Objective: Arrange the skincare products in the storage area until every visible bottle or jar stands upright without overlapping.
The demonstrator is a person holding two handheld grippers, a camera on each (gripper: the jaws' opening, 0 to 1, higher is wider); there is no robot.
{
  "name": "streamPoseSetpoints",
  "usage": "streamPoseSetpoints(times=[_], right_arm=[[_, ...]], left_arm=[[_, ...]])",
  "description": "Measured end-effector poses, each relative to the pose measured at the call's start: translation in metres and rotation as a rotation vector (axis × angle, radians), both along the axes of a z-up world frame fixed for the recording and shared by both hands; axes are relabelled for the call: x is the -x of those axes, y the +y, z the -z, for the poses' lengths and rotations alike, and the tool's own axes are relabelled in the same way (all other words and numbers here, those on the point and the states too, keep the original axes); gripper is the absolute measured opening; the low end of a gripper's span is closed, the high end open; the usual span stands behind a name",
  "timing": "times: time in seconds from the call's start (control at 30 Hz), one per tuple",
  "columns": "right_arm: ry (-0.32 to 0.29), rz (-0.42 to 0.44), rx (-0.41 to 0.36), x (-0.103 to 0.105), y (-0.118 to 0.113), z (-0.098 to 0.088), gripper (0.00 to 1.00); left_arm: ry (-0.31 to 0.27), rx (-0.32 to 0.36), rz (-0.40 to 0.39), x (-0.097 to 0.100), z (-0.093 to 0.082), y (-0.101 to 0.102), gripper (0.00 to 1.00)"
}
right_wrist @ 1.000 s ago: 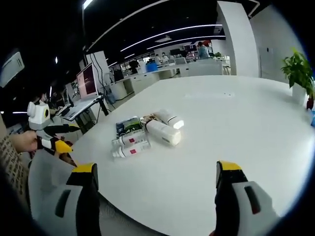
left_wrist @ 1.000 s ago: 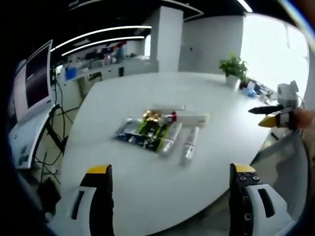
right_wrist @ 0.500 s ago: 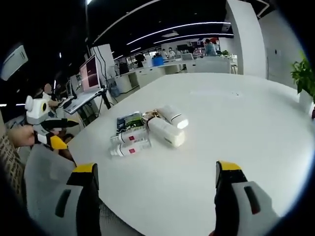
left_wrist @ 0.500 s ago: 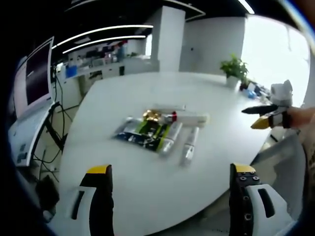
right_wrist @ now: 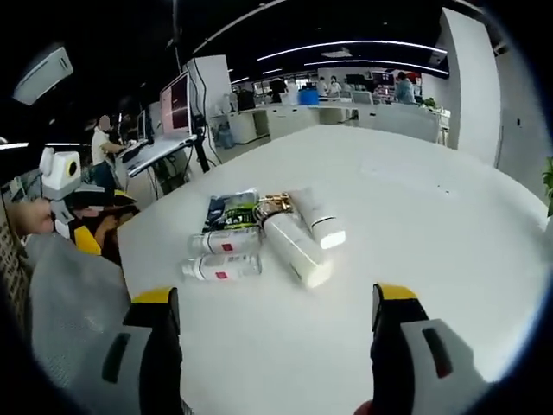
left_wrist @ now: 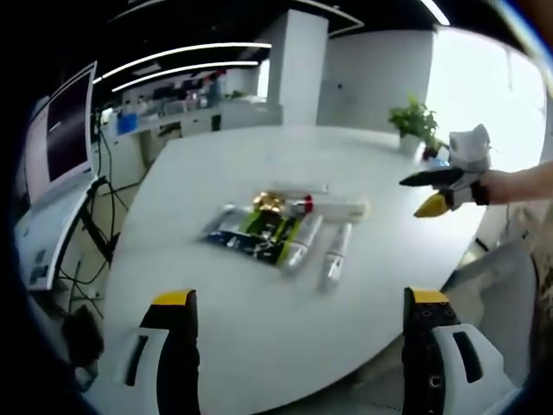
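Left gripper (left_wrist: 298, 346): its two jaws rise at the bottom of the left gripper view, wide apart; nothing is between them; it hangs over the near edge of the table, well apart from the products; in the right gripper view it shows at the left edge (right_wrist: 86, 216), held by a hand (right_wrist: 24, 216), and there I cannot tell how its jaws stand
Right gripper (right_wrist: 276, 346): its two jaws rise at the bottom of the right gripper view, wide apart; they hold nothing; it is above the table, near the products but not touching them; in the left gripper view it comes in from the right (left_wrist: 428, 192), up in the air, with black and yellow tips
Table (left_wrist: 225, 337): white and big, with a rounded edge
Skincare products (left_wrist: 285, 226): a small heap near the middle of the table; all of them lie flat; none stands up
Two small tubes (right_wrist: 220, 254): clear with red labels; they lie side by side, just beside each other
Two white bottles (right_wrist: 304, 238): bigger; they lie next to each other, right beside the tubes
Packet (right_wrist: 229, 209): flat, green and dark; it lies behind the tubes, touching the heap
Gold thing (right_wrist: 275, 204): small and shiny; it sits between the packet and the white bottles
Plant (left_wrist: 410, 121): green, in a white pot, at the far side of the table
Screen (left_wrist: 65, 138): on a stand, off to the left of the table
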State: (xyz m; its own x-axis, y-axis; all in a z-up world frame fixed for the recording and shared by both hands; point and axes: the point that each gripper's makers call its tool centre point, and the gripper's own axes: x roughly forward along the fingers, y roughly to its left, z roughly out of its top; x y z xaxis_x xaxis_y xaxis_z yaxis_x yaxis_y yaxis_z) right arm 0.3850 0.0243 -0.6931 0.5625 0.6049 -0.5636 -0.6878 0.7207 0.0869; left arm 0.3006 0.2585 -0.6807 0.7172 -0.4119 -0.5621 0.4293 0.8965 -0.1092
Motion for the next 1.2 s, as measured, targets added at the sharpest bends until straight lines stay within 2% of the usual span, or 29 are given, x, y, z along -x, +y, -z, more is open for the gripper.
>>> streamPoseSetpoints(times=[0.23,0.4,0.53,0.67,1.2], right_arm=[[-0.011,-0.081,0.061,-0.027,0.013,0.005,0.86],[-0.004,-0.135,0.105,-0.045,0.024,0.011,0.78],[-0.001,-0.184,0.139,-0.053,0.034,0.015,0.73],[0.031,-0.245,0.192,-0.057,0.040,0.028,0.68],[0.053,-0.358,0.295,-0.084,0.064,0.050,0.56]], left_arm=[[-0.004,0.010,-0.010,-0.001,-0.001,0.001,0.97],[-0.007,0.011,-0.010,-0.001,-0.002,0.001,0.97],[-0.011,0.010,-0.010,-0.001,-0.002,0.001,0.97],[-0.012,0.012,-0.012,-0.002,-0.002,0.002,0.97],[-0.011,0.035,-0.034,-0.005,-0.003,0.006,0.95]])
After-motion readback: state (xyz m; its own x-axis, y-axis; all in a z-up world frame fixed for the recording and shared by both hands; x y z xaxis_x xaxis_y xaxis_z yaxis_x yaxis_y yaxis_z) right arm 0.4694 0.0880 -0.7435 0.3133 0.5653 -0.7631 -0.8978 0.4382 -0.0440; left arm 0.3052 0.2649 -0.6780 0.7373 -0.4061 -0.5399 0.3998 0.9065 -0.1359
